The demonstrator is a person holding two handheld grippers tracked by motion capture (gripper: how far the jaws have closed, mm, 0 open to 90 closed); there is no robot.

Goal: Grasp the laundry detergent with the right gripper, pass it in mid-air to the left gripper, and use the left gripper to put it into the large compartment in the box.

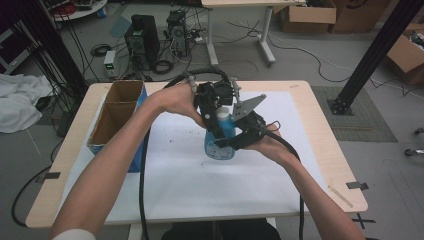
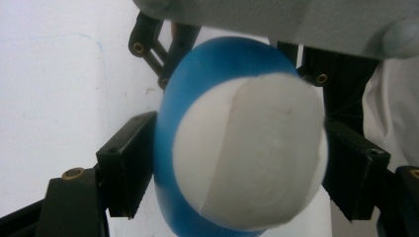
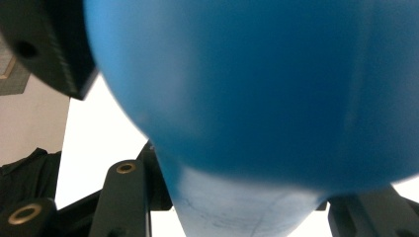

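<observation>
Blue bottle point(image 1: 220, 137) stands upright mid-table on the white sheet point(image 1: 175, 175). Right gripper point(image 1: 239, 141) is clamped on its body. Left gripper point(image 2: 232, 163) straddles the white cap point(image 2: 252, 153) from above, jaws apart, not visibly pressing.

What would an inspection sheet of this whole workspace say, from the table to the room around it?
Surface: pale wooden table under a white sheet, faintly smudged.
Job's things: blue plastic bottle with white cap, upright at the table's centre.
Clutter: open brown cardboard box with blue sides at the table's left edge.
Grippers: right gripper shut on the bottle's body; left gripper above it, jaws either side of the white cap, contact unclear.
Cables: black cables trail off the table's near edge.
Surroundings: computer towers, cardboard boxes, loose wires on a grey floor.
</observation>
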